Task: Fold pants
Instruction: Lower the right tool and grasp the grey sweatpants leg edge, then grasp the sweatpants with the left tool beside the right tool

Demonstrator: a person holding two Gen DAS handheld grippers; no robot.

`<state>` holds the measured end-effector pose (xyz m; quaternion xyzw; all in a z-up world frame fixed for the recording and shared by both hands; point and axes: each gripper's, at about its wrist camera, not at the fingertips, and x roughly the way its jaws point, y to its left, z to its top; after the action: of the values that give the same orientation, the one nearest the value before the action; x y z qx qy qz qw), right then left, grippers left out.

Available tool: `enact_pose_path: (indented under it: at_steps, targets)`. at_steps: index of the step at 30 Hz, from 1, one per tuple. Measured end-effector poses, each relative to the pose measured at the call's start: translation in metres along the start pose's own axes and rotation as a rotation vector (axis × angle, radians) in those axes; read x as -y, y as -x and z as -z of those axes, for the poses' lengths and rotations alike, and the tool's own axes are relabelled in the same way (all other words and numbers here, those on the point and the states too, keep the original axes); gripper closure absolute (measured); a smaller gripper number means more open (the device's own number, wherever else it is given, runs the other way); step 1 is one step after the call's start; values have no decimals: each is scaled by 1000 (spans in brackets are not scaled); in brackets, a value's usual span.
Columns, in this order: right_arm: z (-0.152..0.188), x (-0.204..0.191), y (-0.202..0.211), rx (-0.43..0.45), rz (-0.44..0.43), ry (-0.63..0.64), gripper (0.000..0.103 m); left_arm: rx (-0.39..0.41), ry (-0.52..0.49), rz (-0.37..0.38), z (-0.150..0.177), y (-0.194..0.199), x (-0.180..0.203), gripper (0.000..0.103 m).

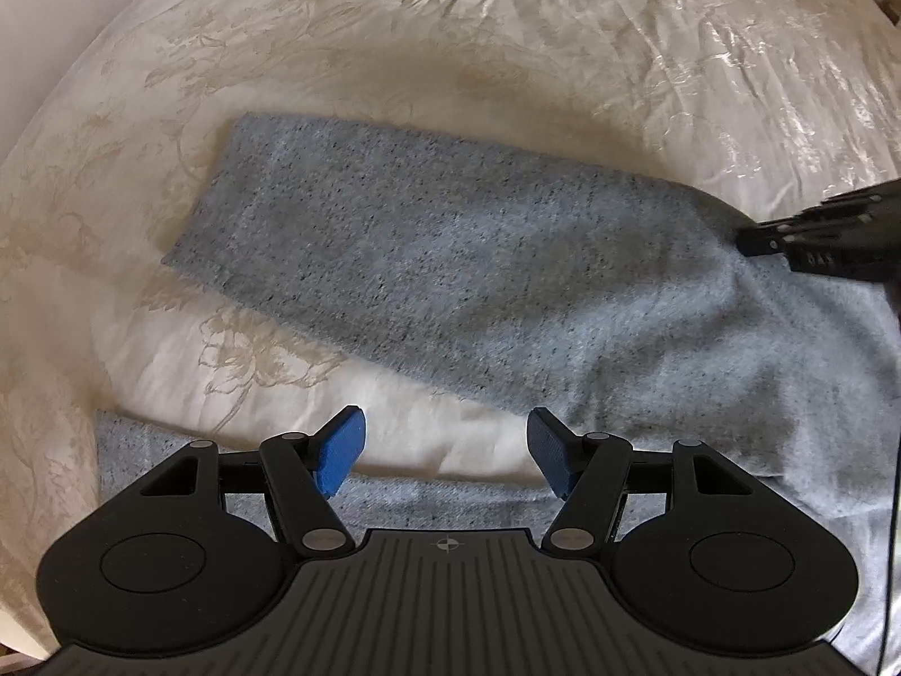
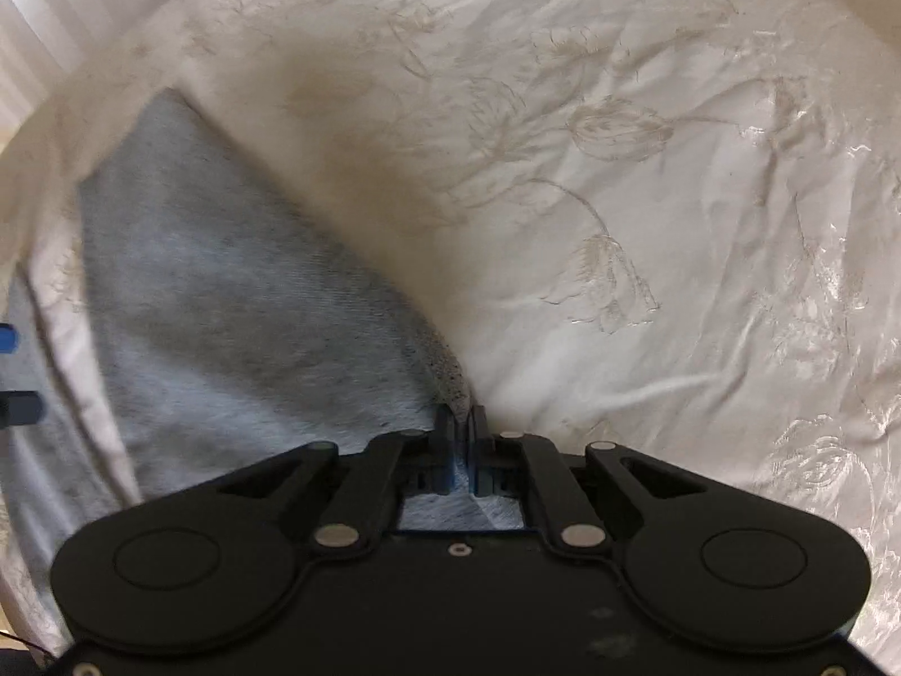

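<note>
Grey soft pants (image 1: 450,259) lie on the bed (image 1: 507,28). The right gripper (image 2: 463,439) pinches their edge. The left gripper (image 1: 445,450) has jaws spread. Floppy cloth; grab edges.

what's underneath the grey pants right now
The grey pants lie on a white floral bedspread, showing all round. Whatever lies beneath the fabric itself is covered.

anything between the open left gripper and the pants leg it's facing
Nothing visible. The left gripper hangs open over a bare strip of bedspread, with the far pants leg just ahead and the near leg under it. The right gripper is shut on the pants off to the side, not in the path.
</note>
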<state>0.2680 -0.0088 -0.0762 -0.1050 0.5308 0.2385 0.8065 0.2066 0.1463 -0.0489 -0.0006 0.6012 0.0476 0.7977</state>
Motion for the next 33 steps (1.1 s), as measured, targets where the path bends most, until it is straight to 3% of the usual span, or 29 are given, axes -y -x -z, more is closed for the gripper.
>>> enact_pose_path:
  at_steps: [8,15,23,33]
  targets:
    - [50,-58,56,139,65,108,97,24,47,107,-42,-2,2,40]
    - [78,-82,50,124,98,117,97,55,95,169,-89,-8,9,40]
    - [78,-80,39,129,104,93,97,-50,91,158,-107,-33,16,40]
    - [78,-79,38,142,106,95,97,-170,190,187,-106,-63,19,39]
